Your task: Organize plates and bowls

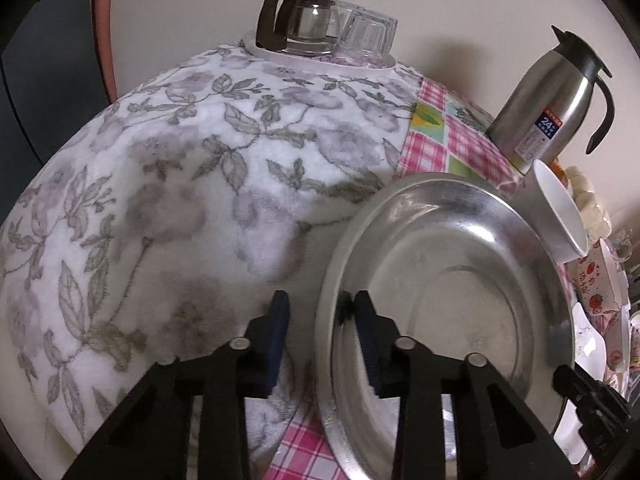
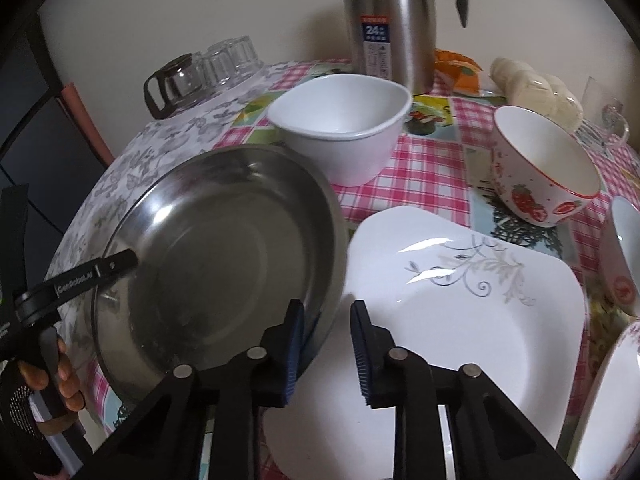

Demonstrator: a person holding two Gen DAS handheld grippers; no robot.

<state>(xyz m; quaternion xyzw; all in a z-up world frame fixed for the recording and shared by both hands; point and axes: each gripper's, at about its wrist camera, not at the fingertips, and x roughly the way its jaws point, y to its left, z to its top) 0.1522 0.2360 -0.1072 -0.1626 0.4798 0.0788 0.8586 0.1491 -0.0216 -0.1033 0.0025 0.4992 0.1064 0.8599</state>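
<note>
A round steel plate (image 1: 460, 300) lies on the table, half on a floral towel. My left gripper (image 1: 321, 298) straddles its left rim, one finger outside and one inside, with gaps at the pads, so it stands open. My right gripper (image 2: 328, 306) straddles the right rim of the same steel plate (image 2: 208, 264), also open. Its outer finger hangs over a white square plate (image 2: 460, 320) with a grey vine print. Behind stand a white bowl (image 2: 340, 140) and a strawberry bowl (image 2: 540, 176). A hand and a left finger (image 2: 120, 262) show at the far rim.
A steel thermos (image 2: 390, 20) stands at the back by wrapped buns (image 2: 532, 84). A glass coffee pot (image 1: 300, 24) and upturned glasses (image 1: 368, 32) sit on a tray beyond the floral towel (image 1: 180, 160). More bowls (image 2: 624, 256) crowd the right edge of the pink checked cloth (image 2: 432, 160).
</note>
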